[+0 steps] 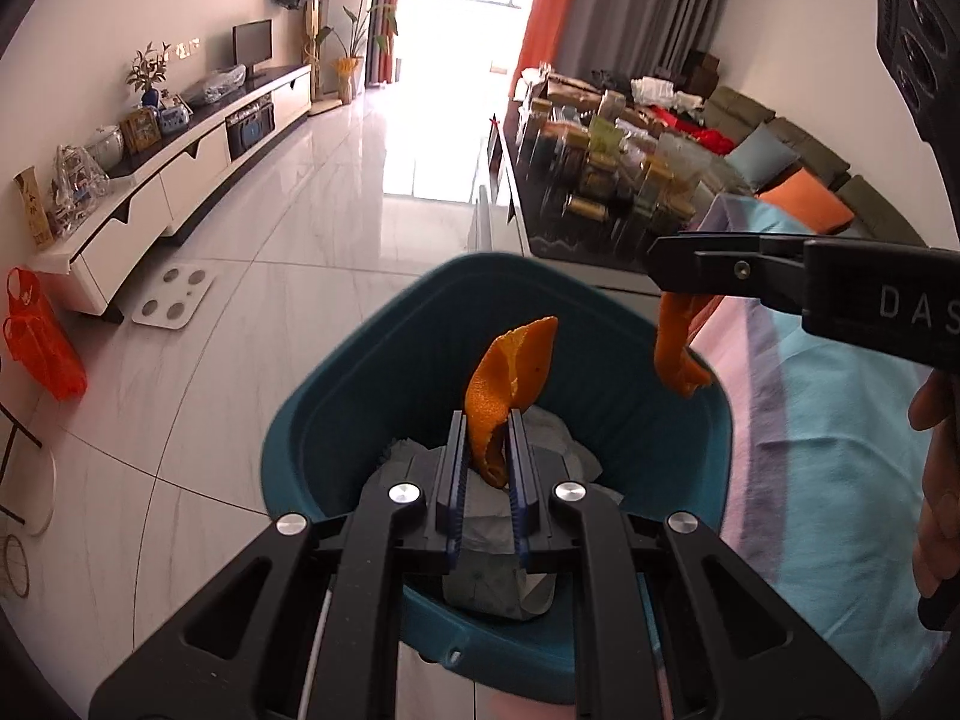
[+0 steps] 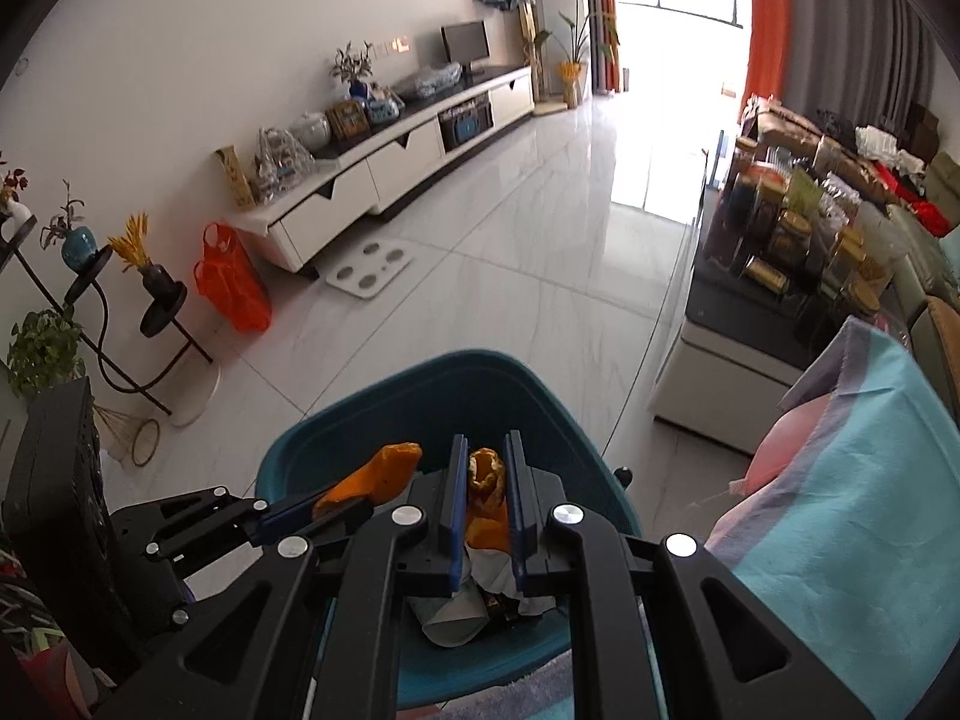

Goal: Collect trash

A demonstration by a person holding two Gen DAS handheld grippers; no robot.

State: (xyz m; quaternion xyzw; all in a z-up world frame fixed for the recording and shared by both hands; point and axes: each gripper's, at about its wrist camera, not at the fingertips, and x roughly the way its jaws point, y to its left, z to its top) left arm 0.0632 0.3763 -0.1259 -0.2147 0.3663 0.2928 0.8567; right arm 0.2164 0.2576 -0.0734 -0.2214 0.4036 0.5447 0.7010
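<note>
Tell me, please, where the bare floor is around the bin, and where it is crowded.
The tiled floor lies bare between the teal bin, the scale and the coffee table. It is crowded on that table's top with jars, and left around the plant stand and orange bag.

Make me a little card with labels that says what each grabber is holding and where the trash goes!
left gripper: shut on an orange peel
right gripper: shut on another orange peel
bin: teal trash bin under both grippers
inside bin: crumpled paper
beside bin: blue and pink cloth
</note>
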